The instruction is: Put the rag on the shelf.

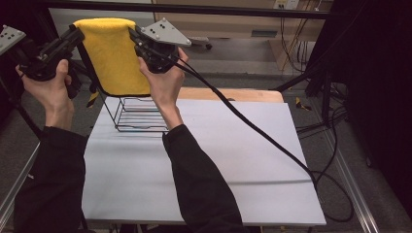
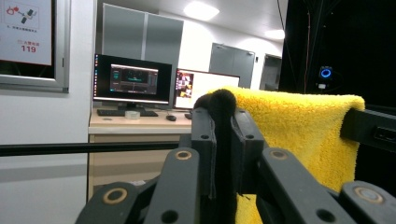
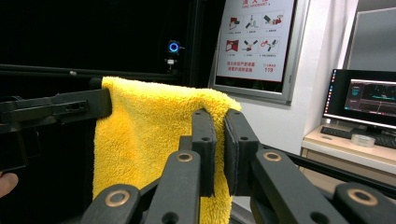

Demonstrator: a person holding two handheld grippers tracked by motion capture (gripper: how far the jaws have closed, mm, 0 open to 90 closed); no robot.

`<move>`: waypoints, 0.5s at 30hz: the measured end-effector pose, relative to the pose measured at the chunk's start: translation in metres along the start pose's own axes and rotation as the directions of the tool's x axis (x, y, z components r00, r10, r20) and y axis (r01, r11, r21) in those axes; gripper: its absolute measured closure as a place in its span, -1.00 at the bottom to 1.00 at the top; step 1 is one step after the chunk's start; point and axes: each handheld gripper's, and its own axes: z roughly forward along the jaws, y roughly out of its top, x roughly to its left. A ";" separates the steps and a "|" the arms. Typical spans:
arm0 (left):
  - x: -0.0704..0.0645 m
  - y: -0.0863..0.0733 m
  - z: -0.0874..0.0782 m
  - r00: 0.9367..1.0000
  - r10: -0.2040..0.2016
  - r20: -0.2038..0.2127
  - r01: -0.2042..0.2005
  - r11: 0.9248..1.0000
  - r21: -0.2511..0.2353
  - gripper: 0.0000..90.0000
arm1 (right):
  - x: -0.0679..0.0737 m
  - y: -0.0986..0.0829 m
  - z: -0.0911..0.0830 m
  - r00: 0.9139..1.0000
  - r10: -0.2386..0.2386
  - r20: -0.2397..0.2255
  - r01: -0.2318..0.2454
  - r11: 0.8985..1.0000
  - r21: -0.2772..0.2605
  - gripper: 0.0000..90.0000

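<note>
A person in black sleeves held a yellow towel [image 1: 115,56] stretched in the air between two hand-held grippers, above the far left corner of a white table [image 1: 204,165]. The left gripper [image 1: 77,34] pinched the towel's upper left corner, and the right gripper [image 1: 133,35] pinched its upper right corner, so the cloth hung down flat from a taut top edge. In the left gripper view, the jaws were clenched on a dark-edged fold of the towel [image 2: 289,135], with the other gripper [image 2: 371,128] gripping the far corner. In the right gripper view, the jaws were likewise clamped on the plush fabric [image 3: 149,144], the left gripper [image 3: 56,109] holding the opposite end. Below the towel's lower edge, a black wire rack [image 1: 138,116] stood on the table near its far left corner. A black cable [image 1: 252,128] trailed from the right gripper across the tabletop and off its right side. Computer monitors [image 2: 133,79] glowed on a desk in the background.
</note>
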 end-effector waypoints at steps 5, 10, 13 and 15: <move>0.002 0.008 0.007 1.000 0.016 -0.012 -0.016 1.000 -0.003 0.81 | -0.002 0.006 0.007 1.000 -0.006 0.009 0.006 1.000 -0.017 0.87; 0.006 0.013 0.016 1.000 0.018 -0.014 -0.018 1.000 0.011 0.81 | -0.007 0.008 0.014 1.000 -0.003 0.014 0.004 1.000 -0.021 0.87; 0.008 0.014 0.020 1.000 0.015 -0.016 -0.015 1.000 0.007 0.81 | -0.010 0.010 0.017 1.000 -0.001 0.019 0.002 1.000 -0.022 0.87; 0.008 0.015 0.022 1.000 0.017 -0.019 -0.017 1.000 0.005 0.81 | -0.011 0.011 0.019 1.000 0.001 0.019 0.000 1.000 -0.023 0.87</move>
